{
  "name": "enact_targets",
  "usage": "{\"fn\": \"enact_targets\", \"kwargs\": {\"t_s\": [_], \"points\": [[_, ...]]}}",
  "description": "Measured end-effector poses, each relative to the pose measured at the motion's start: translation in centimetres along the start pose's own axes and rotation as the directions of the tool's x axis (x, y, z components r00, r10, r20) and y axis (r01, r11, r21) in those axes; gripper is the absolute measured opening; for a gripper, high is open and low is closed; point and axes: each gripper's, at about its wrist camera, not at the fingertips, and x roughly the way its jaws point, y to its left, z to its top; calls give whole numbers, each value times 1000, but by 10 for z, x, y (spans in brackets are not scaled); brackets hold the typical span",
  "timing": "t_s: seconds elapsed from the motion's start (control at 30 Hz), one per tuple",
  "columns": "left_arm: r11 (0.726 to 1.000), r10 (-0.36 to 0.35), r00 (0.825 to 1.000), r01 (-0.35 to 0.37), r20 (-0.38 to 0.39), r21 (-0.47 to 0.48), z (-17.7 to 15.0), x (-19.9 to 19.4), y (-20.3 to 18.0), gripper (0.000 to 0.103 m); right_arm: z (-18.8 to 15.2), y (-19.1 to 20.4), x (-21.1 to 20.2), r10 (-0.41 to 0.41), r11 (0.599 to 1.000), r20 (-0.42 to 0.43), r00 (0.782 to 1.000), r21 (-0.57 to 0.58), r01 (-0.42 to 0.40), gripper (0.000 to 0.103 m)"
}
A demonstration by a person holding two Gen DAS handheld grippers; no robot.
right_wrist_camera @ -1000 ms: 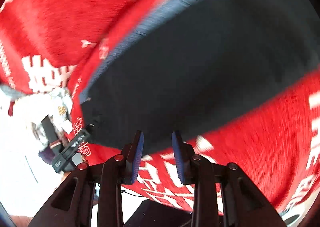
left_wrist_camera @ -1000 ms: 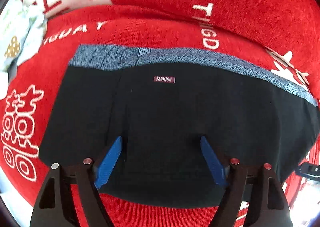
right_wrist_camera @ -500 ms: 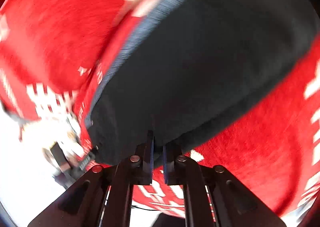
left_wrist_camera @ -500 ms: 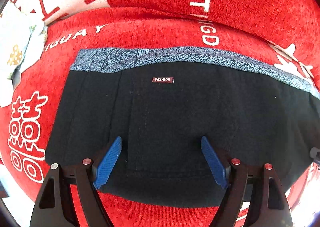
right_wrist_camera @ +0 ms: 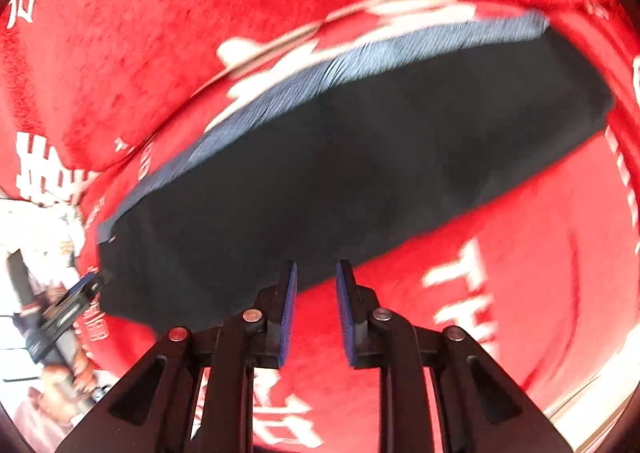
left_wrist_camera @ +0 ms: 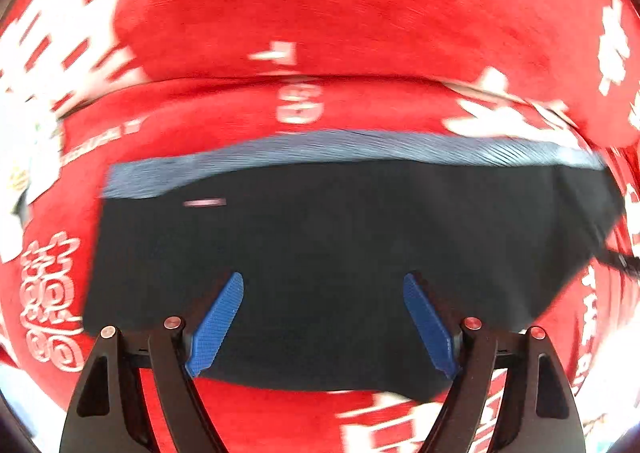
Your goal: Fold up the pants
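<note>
The black pants lie folded flat on a red cloth, with the grey-blue waistband along the far edge. They also show in the right wrist view. My left gripper is wide open above the near half of the pants. My right gripper is partly open and empty at the near edge of the pants; its tip shows at their right edge in the left wrist view. The left gripper's tip shows at the pants' left edge in the right wrist view. Both views are blurred by motion.
The red cloth with white lettering covers the surface and rises in a fold behind the pants. White items lie at the far left. A bright floor shows beyond the cloth's edge.
My right gripper, pinched shut at the pants' edge half a second ago, has opened and drawn back. My left gripper has pulled back, still open. The pants lie flat.
</note>
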Motion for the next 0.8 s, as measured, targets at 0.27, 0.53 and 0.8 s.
{"fn": "enact_targets", "kwargs": {"t_s": [0.27,0.53,0.8], "points": [[993,66,995,-58,-75,103,-26,37,-43,84,-1,-33,23,-117,986,-43,992,-124,111,0],[989,81,994,-71,-70,128,-4,9,-75,84,-22,-103,-21,-19,993,-26,999,119,22,23],[988,27,999,-19,-47,155,25,10,-171,84,-11,-163,-43,67,955,61,996,286,-82,26]]}}
